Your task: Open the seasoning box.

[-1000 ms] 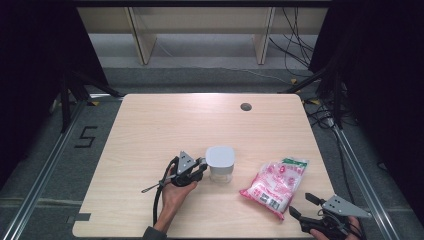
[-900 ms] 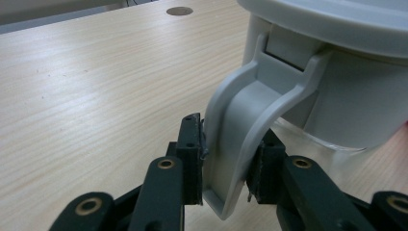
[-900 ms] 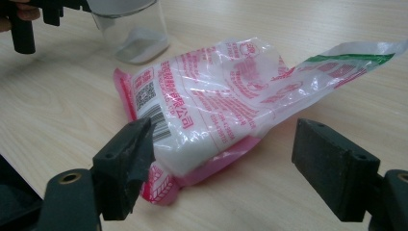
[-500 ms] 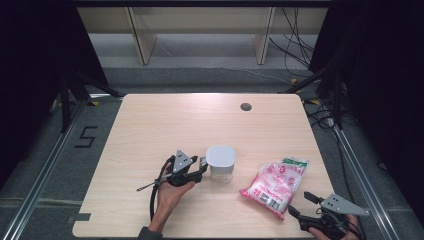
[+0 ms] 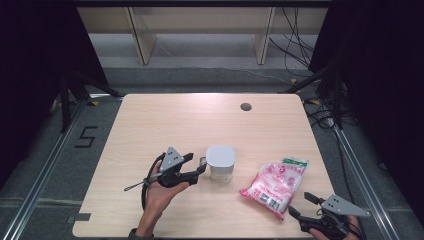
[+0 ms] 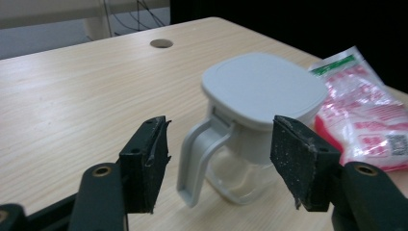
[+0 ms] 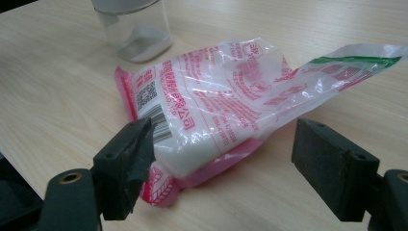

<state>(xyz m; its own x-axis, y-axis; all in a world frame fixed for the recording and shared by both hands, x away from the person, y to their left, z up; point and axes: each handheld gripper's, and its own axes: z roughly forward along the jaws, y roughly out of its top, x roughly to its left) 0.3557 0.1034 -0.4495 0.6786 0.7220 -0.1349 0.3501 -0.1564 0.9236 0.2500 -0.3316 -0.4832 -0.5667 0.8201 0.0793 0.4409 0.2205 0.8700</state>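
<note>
left gripper [image 5: 201, 166]: jaws just opened wide, holding nothing, at 9 o'clock of clear glass jar with grey square lid [image 5: 220, 162] | jar: mid table, handle between jaws | right gripper [image 5: 299, 206]: open, empty, near-right table edge, at 5 o'clock of pink-white plastic bag [image 5: 276, 181] | far half of wooden table [image 5: 200, 120]: bare

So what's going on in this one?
A person works at a wooden table with tongs in each hand. The left tongs sit beside a clear jar with a grey lid; their jaws have just been opening, and the jar's handle stands between them untouched. The right tongs are open near the table's front edge, facing a pink-printed bag of white granules without touching it.
</note>
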